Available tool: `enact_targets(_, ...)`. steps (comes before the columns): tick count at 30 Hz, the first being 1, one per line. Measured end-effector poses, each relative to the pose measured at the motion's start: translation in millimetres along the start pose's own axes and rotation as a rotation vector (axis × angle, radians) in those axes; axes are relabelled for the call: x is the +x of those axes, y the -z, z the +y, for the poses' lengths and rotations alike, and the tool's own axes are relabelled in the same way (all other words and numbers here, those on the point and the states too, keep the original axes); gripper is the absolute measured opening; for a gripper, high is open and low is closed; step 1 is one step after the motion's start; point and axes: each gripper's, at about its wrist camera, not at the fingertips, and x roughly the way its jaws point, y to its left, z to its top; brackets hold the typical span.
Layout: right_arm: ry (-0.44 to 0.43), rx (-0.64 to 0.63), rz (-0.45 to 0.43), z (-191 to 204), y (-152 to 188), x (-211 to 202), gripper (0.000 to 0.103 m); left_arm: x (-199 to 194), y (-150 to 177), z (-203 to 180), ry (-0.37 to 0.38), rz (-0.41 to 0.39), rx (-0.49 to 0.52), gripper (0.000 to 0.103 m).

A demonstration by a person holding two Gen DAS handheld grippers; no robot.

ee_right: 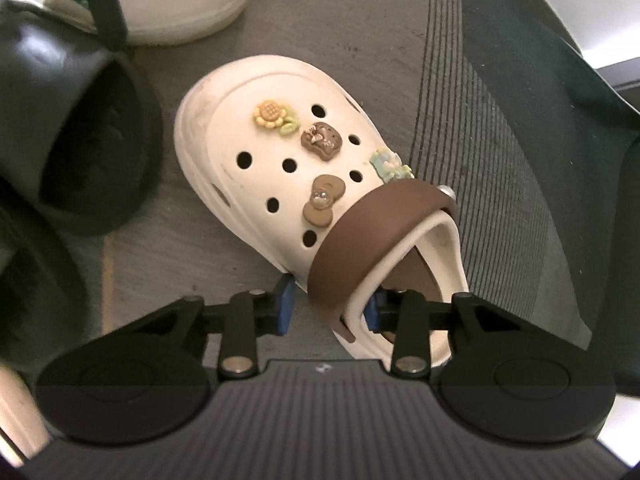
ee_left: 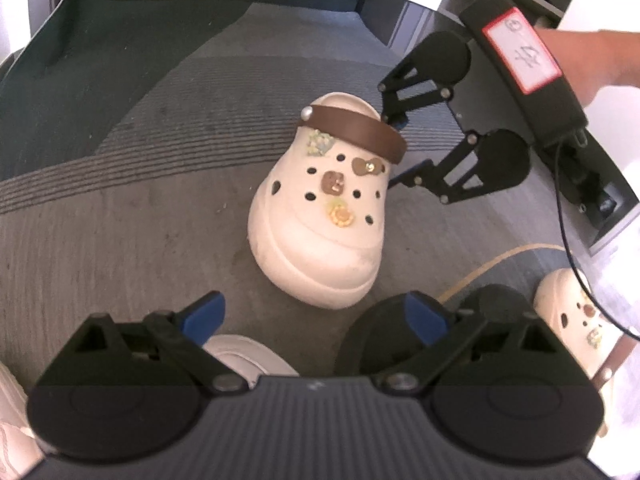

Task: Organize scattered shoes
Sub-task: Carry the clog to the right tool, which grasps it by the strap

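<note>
Starting at the left of your left wrist view, your left gripper [ee_left: 316, 320] hangs spread above the carpet [ee_left: 120, 220] with nothing between its pads; a white sneaker [ee_left: 248, 356] shows just under it and a black shoe [ee_left: 492, 312] sits beside its right finger; the cream clog [ee_left: 316, 216] lies ahead of it, toe toward that camera and heel away, so its long axis runs roughly along the left gripper's line of sight. Further right, your right gripper [ee_left: 394, 148] is at the clog's heel, and it is plainly the nearer hand; in the right wrist view the right gripper [ee_right: 328, 312] straddles the near side wall of the heel opening, one blue pad outside, the other inside under the brown strap [ee_right: 376, 236]; it looks pinched on that wall, judging from how closely the pads flank it. That hand points steeply down, your forearm [ee_left: 580, 60] entering from the right; a second cream clog [ee_left: 576, 320] lies at the far right edge.
</note>
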Motion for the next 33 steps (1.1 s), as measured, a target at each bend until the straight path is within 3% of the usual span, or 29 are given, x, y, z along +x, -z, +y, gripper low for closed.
enact_targets(7, 0.033, 0.247, -0.062, 16.3, 24.9, -32.7, 0.021, -4.8, 1.0, -10.4, 0.018, -0.013, 0.026, 0.098)
enact_targets(12, 0.127, 0.515, -0.122, 28.7, 51.9, -66.3, 0.020, -8.4, 1.0, -23.4, 0.037, -0.030, 0.065, 0.098)
enact_targets(14, 0.184, 0.564, -0.130, 40.6, 62.8, -81.7, 0.020, -9.6, 3.4, -32.9, 0.044, -0.038, 0.090, 0.098)
enact_targets(22, 0.357, 0.852, -0.090, 105.1, 105.1, -147.2, 0.020, -17.3, 17.0, -59.1, 0.032, -0.047, 0.168, 0.098)
enact_targets(27, 0.467, 1.123, -0.059, 148.3, 139.7, -190.8, 0.020, -30.7, 26.4, -73.7, 0.051, -0.063, 0.200, 0.098)
enact_targets(33, 0.530, 1.341, -0.023, 202.4, 166.6, -206.9, 0.019, -38.3, 34.3, -84.8, 0.063, -0.048, 0.196, 0.098)
